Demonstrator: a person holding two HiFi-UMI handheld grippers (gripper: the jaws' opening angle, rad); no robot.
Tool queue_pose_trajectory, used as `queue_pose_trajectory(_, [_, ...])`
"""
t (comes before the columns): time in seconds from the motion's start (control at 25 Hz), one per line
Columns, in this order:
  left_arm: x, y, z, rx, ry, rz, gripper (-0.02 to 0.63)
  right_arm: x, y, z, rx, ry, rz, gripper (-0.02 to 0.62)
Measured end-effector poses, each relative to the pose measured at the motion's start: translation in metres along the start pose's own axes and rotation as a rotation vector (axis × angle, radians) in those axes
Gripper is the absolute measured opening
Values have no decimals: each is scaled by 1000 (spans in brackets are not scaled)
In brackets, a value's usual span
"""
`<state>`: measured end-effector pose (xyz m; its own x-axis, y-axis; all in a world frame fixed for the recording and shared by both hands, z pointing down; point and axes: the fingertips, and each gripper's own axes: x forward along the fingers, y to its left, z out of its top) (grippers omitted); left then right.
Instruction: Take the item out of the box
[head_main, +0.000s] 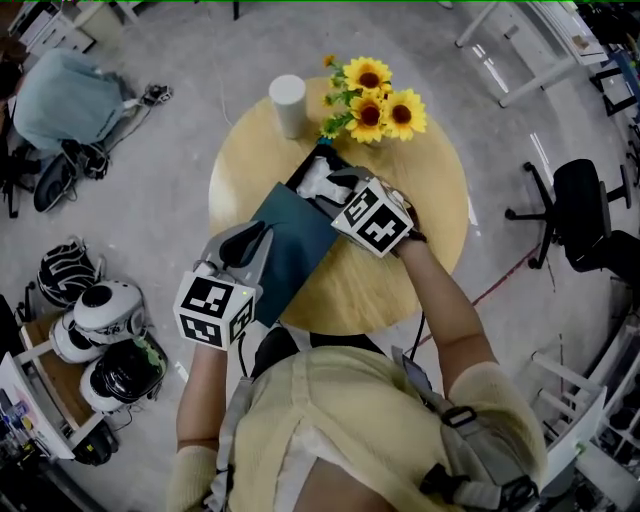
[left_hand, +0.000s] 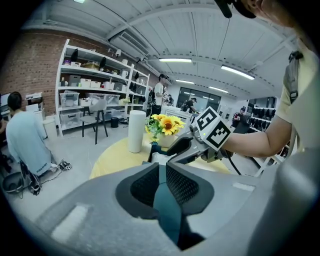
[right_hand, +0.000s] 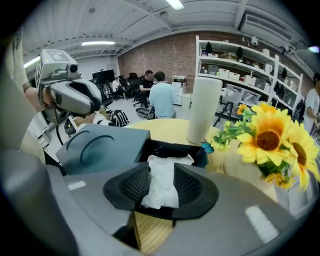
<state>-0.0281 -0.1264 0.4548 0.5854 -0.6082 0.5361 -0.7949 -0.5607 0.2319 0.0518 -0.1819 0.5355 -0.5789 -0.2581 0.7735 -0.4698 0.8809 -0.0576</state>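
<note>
The left gripper (head_main: 258, 236) points forward and gently down. Its fingers (left_hand: 144, 187) are pinched together on the edge of a teal lid (left_hand: 168, 215). The right gripper (head_main: 338, 182) tilts down more steeply, and its fingers (right_hand: 192, 187) stand apart on either side of a white wrapped item (right_hand: 161, 182). Both forearms are bare and reach forward, the right forearm (head_main: 450, 300) angling inward.

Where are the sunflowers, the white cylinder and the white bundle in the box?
sunflowers (head_main: 368, 114): head view, lower-left bloom's centre.
white cylinder (head_main: 289, 106): head view, its side wall.
white bundle (right_hand: 162, 181): right gripper view, its crumpled middle.
</note>
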Motion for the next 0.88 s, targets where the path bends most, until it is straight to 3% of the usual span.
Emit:
queue_pose_trajectory(0.24, [1,7,-1,-15,9,29,46,20,7,-6,-142,123,91,156])
queue_pose_trajectory(0.52, [2,12,-5,-33,16,55,46,33,8,-16,-235,238,167,160])
queue_pose_trajectory(0.88, [-6,21,-7,-53,17,96,48,44,7,-21,-268,289,190,142])
